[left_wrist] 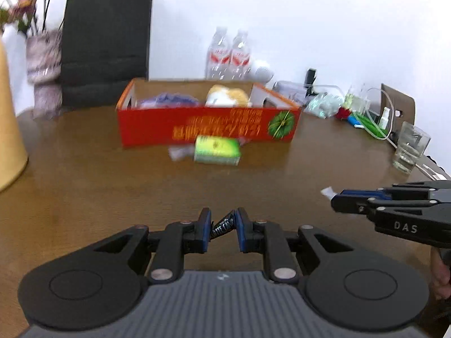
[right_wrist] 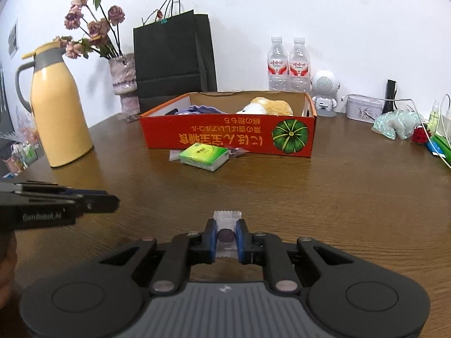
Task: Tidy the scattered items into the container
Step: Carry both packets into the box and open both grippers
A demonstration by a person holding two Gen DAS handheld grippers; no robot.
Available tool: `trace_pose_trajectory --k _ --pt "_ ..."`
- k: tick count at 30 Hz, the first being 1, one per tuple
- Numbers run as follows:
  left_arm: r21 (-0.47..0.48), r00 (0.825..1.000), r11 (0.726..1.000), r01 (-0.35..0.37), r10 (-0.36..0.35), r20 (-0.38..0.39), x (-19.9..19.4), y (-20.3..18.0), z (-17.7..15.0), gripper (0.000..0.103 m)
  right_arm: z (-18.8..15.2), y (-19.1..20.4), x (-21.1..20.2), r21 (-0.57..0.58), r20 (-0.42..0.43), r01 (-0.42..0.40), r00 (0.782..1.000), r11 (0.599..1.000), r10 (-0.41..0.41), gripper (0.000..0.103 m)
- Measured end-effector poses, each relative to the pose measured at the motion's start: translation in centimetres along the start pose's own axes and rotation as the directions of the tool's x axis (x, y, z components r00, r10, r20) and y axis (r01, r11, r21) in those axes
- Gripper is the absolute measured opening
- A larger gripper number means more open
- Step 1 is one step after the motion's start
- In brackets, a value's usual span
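the red cardboard box (right_wrist: 225, 135) sits mid-bench with a plush toy (right_wrist: 270, 106) and purple cloth (right_wrist: 203, 109) inside. a green tissue pack (right_wrist: 204, 157) lies just near of its front wall. the right tool (right_wrist: 226, 235) pinches a clear-wrapped dark candy (right_wrist: 226, 236); the left tool (left_wrist: 224, 226) pinches a small dark printed wrapper (left_wrist: 224, 224). a yellow jug (right_wrist: 60, 107) stands far left on the wooden bench (right_wrist: 352, 197).
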State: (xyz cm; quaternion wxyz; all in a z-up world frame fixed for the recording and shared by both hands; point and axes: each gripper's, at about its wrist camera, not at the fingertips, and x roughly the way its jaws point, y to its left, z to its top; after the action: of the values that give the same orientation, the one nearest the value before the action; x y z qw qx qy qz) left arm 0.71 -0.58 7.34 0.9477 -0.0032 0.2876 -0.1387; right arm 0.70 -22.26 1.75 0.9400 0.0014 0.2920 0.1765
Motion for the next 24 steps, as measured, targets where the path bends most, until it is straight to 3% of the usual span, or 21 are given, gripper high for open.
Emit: trace_pose_trajectory --k 4,8,12,14,17,20,22,23,24 --pt "0.034 0.996 0.998 0.054 -0.056 0.069 0.9 1.4 6.4 0.019 4.4 -1.2 -0.7 -0.029 0.084 0.013 0.996 0.999 -0.010 0.013" --pt "0.026 0.997 0.997 0.078 -0.078 0.014 7.0 4.1 14.8 0.020 12.7 -3.6 0.8 -0.030 0.145 0.020 0.989 0.999 -0.015 0.013" --pt "-0.041 0.985 0.997 0.062 -0.067 -0.160 16.3 7.3 19.8 0.019 20.9 -6.4 8.2 0.085 -0.022 -0.081 0.996 0.993 0.083 0.013" --pt "-0.082 0.969 0.996 0.039 -0.058 -0.239 20.2 8.6 20.6 0.019 23.0 -6.6 12.8 0.095 -0.111 -0.056 0.992 0.994 0.066 0.013" --pt "-0.132 0.941 0.991 0.023 -0.066 -0.332 23.8 9.6 20.4 0.022 23.9 -6.6 19.5 0.121 -0.265 -0.034 0.962 0.992 0.065 0.013" --pt "-0.121 0.929 0.993 0.005 -0.050 -0.367 24.8 9.7 19.7 0.034 23.1 -6.2 23.5 0.136 -0.368 -0.024 0.927 0.990 0.073 0.017" --pt "-0.096 0.934 0.995 -0.038 0.001 -0.358 24.4 9.5 19.8 0.059 22.6 -6.2 24.3 0.144 -0.363 0.016 0.931 0.989 0.038 0.030" --pt "-0.096 0.938 0.994 -0.059 0.022 -0.346 24.0 9.6 20.0 0.080 22.5 -6.5 24.2 0.163 -0.359 0.020 0.933 0.986 0.040 0.040" --pt "-0.099 0.943 0.992 -0.076 0.040 -0.330 23.5 9.8 20.2 0.094 22.4 -6.9 23.9 0.191 -0.354 0.019 0.934 0.981 0.051 0.046"
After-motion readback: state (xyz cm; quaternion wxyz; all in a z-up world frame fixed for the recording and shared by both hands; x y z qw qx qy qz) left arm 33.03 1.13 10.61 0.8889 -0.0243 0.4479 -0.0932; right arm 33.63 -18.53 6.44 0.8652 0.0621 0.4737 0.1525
